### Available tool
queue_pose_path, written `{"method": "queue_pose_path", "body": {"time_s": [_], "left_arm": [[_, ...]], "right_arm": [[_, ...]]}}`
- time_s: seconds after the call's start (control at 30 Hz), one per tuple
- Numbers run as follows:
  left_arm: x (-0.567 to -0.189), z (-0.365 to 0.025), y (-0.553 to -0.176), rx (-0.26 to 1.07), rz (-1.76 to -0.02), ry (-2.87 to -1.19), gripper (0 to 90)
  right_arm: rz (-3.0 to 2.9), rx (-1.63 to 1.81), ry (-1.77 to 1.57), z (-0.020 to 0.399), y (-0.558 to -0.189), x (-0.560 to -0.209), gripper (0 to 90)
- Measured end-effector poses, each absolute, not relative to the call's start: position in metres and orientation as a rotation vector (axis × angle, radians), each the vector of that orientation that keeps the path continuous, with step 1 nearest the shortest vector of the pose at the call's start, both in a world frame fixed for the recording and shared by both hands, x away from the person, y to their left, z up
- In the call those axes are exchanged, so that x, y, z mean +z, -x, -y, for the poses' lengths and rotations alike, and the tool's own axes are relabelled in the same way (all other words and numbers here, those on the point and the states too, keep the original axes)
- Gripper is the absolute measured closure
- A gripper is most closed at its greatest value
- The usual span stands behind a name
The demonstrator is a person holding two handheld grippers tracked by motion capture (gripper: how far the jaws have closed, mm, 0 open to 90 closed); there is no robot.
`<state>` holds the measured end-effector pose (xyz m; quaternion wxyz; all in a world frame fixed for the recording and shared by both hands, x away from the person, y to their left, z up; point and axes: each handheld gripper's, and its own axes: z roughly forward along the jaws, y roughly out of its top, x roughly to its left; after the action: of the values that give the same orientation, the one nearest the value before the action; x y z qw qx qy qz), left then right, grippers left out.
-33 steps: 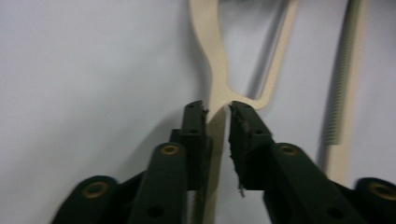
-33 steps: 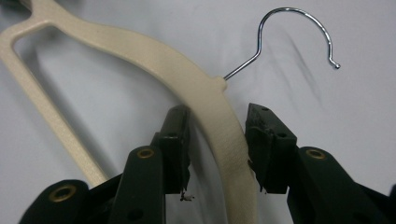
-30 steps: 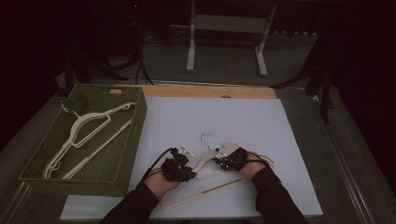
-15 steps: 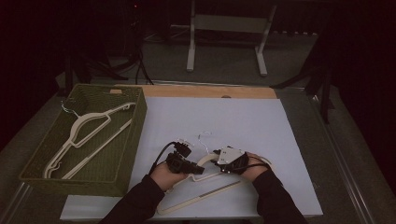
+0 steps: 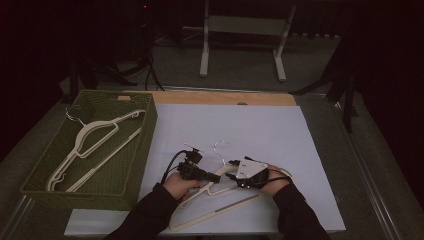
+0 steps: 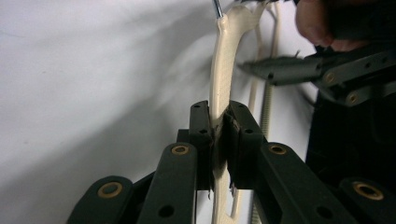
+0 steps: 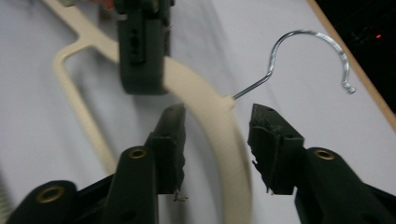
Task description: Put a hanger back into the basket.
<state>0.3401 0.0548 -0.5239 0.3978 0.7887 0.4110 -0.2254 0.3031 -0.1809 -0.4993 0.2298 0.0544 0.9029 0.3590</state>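
Note:
A cream plastic hanger (image 5: 216, 209) with a metal hook (image 5: 218, 147) lies on the white sheet near the front edge. My left gripper (image 5: 215, 178) comes in from the left. Its jaws have just been closing, and its pads (image 6: 201, 126) now press on the hanger's arm (image 6: 224, 60). My right gripper (image 5: 229, 176) faces it from the right. Those jaws have just been opening and now stand apart on either side of the hanger's curved shoulder (image 7: 196, 86), just below the hook (image 7: 308, 39). One left finger (image 7: 142, 51) clamps the arm beyond them.
A green woven basket (image 5: 145, 145) stands at the left and holds cream hangers (image 5: 95, 132). The sheet ends at a bare wooden strip (image 5: 225, 97) at the back. A metal stand (image 5: 240, 25) is on the floor behind the table.
The left gripper has shifted a little right along the hanger, closer to the right gripper. The right hand has stayed about where it was.

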Motion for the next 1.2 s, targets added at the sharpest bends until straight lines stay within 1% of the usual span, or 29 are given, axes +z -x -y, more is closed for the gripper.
{"method": "queue_pose_path", "body": {"time_s": [0.13, 0.23, 0.47, 0.73, 0.87, 0.9, 1.0, 1.07, 1.13, 1.2], "left_arm": [[-0.521, -0.057, -0.34, -0.582, -1.027, -1.973, 83.9], [-0.518, -0.059, -0.338, -0.576, -1.009, -1.962, 84.6], [-0.507, -0.057, -0.332, -0.597, -0.954, -1.92, 87.1], [-0.49, -0.061, -0.326, -0.504, -0.91, -1.892, 87.7], [-0.474, -0.067, -0.322, -0.456, -0.874, -1.865, 87.7], [-0.466, -0.069, -0.321, -0.442, -0.853, -1.86, 87.7], [-0.445, -0.078, -0.318, -0.392, -0.813, -1.849, 87.6], [-0.43, -0.086, -0.317, -0.362, -0.794, -1.836, 87.6], [-0.417, -0.096, -0.316, -0.34, -0.786, -1.818, 87.6], [-0.402, -0.109, -0.314, -0.297, -0.783, -1.799, 87.6]], "right_arm": [[-2.474, 1.033, -0.205, 0.192, -0.298, -0.495, 48.7], [-2.432, 1.173, -0.324, 0.208, -0.294, -0.487, 44.8], [-2.243, 1.455, -0.592, 0.248, -0.281, -0.474, 44.2], [-2.098, 1.529, -0.738, 0.281, -0.265, -0.469, 42.9], [-2.065, 1.53, -0.793, 0.291, -0.261, -0.471, 40.6], [-2.054, 1.539, -0.809, 0.294, -0.261, -0.471, 38.5], [-2.036, 1.569, -0.856, 0.3, -0.261, -0.472, 36.6], [-2.017, 1.595, -0.894, 0.303, -0.262, -0.473, 31.7], [-2.002, 1.625, -0.935, 0.306, -0.263, -0.474, 29.0], [-2.002, 1.646, -0.97, 0.308, -0.264, -0.476, 23.7]]}}
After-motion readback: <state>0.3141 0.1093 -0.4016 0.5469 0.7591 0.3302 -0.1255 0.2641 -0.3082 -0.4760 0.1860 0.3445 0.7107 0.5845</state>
